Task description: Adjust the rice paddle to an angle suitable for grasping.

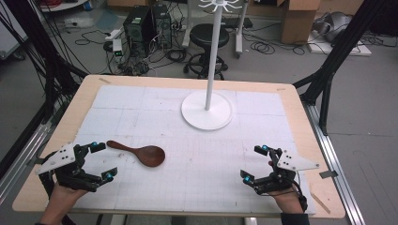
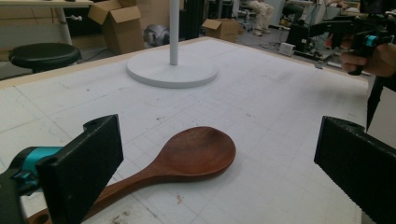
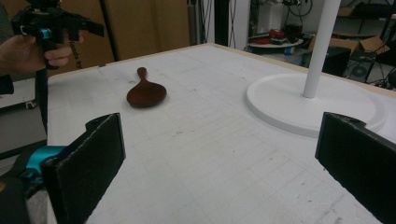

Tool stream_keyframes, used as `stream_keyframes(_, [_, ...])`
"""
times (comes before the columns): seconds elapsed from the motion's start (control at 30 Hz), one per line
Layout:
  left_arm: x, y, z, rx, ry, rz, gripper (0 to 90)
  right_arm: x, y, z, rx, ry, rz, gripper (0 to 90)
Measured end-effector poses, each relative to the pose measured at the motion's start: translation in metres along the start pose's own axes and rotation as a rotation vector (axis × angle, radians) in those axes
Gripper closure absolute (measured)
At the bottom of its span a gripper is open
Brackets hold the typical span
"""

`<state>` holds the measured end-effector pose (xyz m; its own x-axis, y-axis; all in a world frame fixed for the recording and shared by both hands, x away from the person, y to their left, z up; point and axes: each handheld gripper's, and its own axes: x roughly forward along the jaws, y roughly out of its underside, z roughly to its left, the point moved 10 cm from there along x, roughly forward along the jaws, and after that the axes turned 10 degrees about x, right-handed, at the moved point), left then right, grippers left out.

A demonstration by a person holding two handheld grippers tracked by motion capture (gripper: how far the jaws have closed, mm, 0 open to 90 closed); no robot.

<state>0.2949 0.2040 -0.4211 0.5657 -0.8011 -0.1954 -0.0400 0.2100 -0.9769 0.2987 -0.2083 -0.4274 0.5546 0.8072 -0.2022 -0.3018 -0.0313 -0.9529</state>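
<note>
Left gripper [image 1: 104, 161] hangs just off the spoon's [image 1: 141, 153] handle end, its jaws spread wide with nothing between them. In the high view the spoon lies on the white mat of the surface [image 1: 56, 126], left of centre, with its long axis running nearly side to side: the thin handle tip points toward the left gripper, and the bowl faces the middle of the surface, toward the white stand [image 1: 206, 110]. From the left gripper view the spoon [image 2: 187, 156] sits low between the two black jaws, the handle passing close under the near jaw and the bowl farther out. A short reach along that handle looks like all the coming move needs.

Right gripper [image 1: 255, 163] is also open and empty, at the near right corner, well apart from the spoon. In its own view the spoon [image 3: 146, 91] is small and distant, across the mat. So the left hand [image 1: 63, 197] is clearly the nearer one, and I judge it the likely one to pick up.

Seen close, the spoon is dark reddish-brown wood, smooth and slightly glossy, with a broad oval bowl and a slim handle that ends in a small rounded knob. It lies flat, bowl hollow facing up, touching nothing else. The stand's round base sits well beyond it.
</note>
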Motion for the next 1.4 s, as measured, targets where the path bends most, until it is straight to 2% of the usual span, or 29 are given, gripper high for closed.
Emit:
stream_keyframes(0.13, [-0.001,-0.001,0.0,0.01,0.004,-0.009,1.8,0.001,0.001,0.001,0.0,-0.014,0.006,0.5])
stream_keyframes(0.37, [-0.002,0.003,-0.002,0.037,0.022,0.032,1.8,0.0,0.001,0.001,-0.001,-0.022,0.009,0.5])
stream_keyframes(0.6, [-0.002,0.003,0.003,0.017,0.034,0.036,1.7,-0.001,0.0,0.0,0.0,-0.023,0.004,0.5])
stream_keyframes(0.83, [-0.014,0.003,0.009,0.036,0.069,0.056,1.7,-0.002,0.002,-0.001,0.003,-0.028,0.007,0.5])
stream_keyframes(1.03, [-0.029,0.003,0.019,0.061,0.088,0.124,1.7,-0.002,0.002,-0.003,0.003,-0.026,0.006,0.5])
stream_keyframes(1.1, [-0.033,0.001,0.021,0.085,0.095,0.153,1.7,-0.003,0.002,-0.003,0.003,-0.024,0.006,0.5])
stream_keyframes(1.2, [-0.036,0.002,0.026,0.147,0.096,0.222,1.7,-0.003,0.001,-0.003,0.003,-0.025,0.004,0.5])
stream_keyframes(1.4, [-0.034,-0.001,0.027,0.203,0.152,0.316,1.7,-0.003,0.001,-0.001,0.005,-0.037,0.002,0.5])
